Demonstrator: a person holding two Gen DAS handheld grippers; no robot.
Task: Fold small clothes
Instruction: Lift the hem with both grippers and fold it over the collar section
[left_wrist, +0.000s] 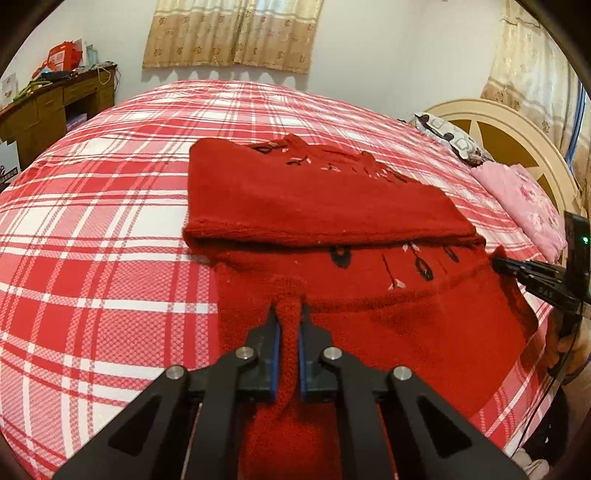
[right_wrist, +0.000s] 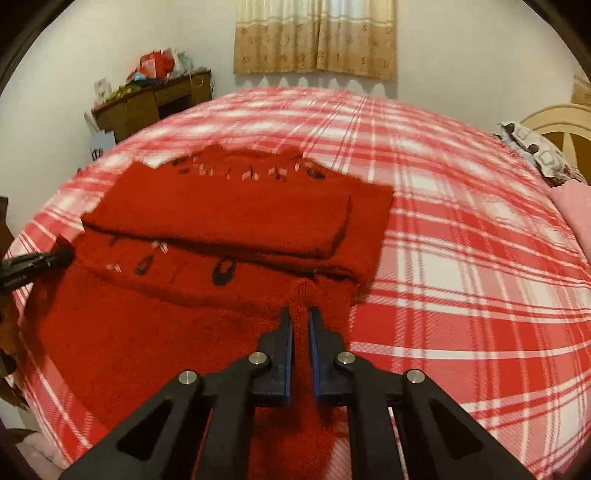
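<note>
A red knitted sweater (left_wrist: 314, 199) with dark and pink embroidery lies on the bed, its sleeves folded across the body. My left gripper (left_wrist: 289, 308) is shut on a pinch of the sweater's near hem at the left corner. My right gripper (right_wrist: 300, 312) is shut on the hem of the sweater (right_wrist: 229, 218) at its right corner. Each gripper shows in the other's view: the right one (left_wrist: 496, 260) at the sweater's right edge, the left one (right_wrist: 64, 254) at its left edge. The hem is lifted slightly off the bed.
The bed has a red and white plaid cover (left_wrist: 92, 221). A pink pillow (left_wrist: 524, 199) and a cream headboard (left_wrist: 517, 129) lie to the right. A cluttered wooden desk (left_wrist: 48, 107) stands at the far left against the wall. Curtains (left_wrist: 232, 33) hang behind.
</note>
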